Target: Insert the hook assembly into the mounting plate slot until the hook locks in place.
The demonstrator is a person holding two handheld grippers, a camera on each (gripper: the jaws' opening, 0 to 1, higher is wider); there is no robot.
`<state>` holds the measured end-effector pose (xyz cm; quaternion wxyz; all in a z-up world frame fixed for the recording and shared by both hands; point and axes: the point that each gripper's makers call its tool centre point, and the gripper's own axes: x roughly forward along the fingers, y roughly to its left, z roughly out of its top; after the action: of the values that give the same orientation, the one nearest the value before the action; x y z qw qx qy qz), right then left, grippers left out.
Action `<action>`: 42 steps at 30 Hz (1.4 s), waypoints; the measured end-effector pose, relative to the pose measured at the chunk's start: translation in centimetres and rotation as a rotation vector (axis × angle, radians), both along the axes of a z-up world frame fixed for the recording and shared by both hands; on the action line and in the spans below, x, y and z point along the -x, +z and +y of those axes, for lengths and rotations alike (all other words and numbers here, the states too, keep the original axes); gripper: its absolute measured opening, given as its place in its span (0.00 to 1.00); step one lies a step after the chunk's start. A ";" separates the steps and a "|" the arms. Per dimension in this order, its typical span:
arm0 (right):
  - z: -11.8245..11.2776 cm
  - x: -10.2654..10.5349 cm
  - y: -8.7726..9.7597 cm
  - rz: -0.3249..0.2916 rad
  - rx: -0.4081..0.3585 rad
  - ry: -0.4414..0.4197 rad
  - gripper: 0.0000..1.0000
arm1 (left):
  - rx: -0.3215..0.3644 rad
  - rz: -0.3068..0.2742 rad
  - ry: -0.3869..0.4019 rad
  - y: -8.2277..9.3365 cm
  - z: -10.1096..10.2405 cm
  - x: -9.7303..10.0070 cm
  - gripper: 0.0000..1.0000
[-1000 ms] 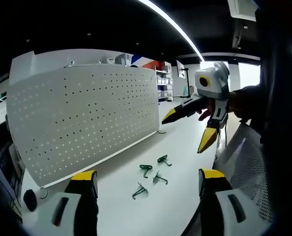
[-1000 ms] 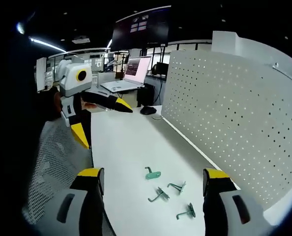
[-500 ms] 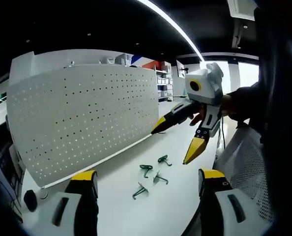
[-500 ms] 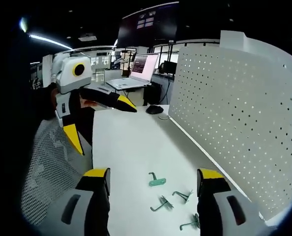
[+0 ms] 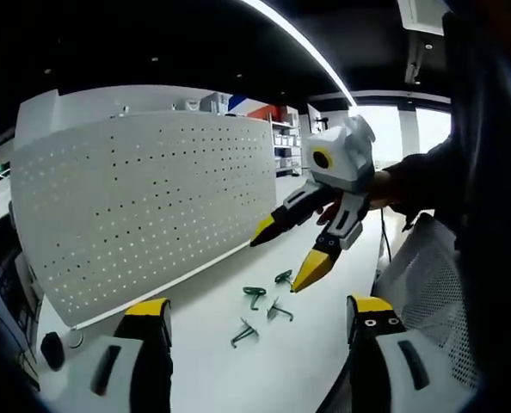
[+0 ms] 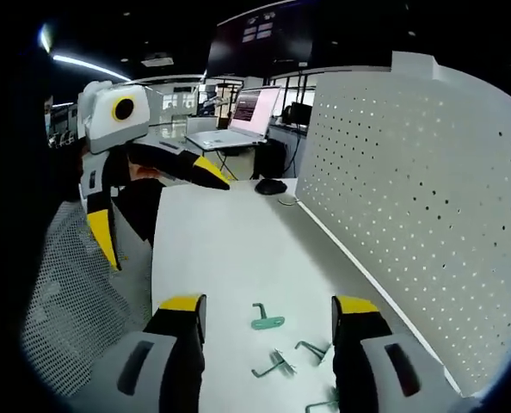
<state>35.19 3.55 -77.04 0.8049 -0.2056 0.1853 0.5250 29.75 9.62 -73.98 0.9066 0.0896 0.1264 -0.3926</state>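
Observation:
Several green hooks (image 5: 255,295) lie loose on the white table (image 5: 204,361) in front of an upright white pegboard (image 5: 152,206). My left gripper (image 5: 260,305) is open, jaws wide apart above the near table edge. In the left gripper view my right gripper (image 5: 287,252) hangs open just above the hooks, one yellow fingertip (image 5: 311,269) close over them. From the right gripper view the hooks (image 6: 267,320) sit between and just beyond my open right gripper (image 6: 269,304), with the pegboard (image 6: 419,206) on the right. The left gripper (image 6: 152,206) shows at the left, open.
A laptop (image 6: 230,129) and a black mouse (image 6: 271,186) sit at the far end of the table (image 6: 221,241). A mesh chair back (image 5: 427,292) stands beside the table edge, next to a person's dark sleeve (image 5: 419,181).
My right gripper has come down and towards the pegboard, closing in above the hooks. The hooks and the left gripper have stayed put.

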 end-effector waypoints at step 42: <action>2.8 -1.1 -9.5 0.241 0.116 -0.087 0.33 | 0.001 0.015 -0.003 -0.2 0.1 -0.2 0.85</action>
<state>36.27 6.33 -86.56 0.7854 -0.1791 0.3196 0.4989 29.99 9.74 -74.22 0.9051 0.0865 0.1326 -0.3946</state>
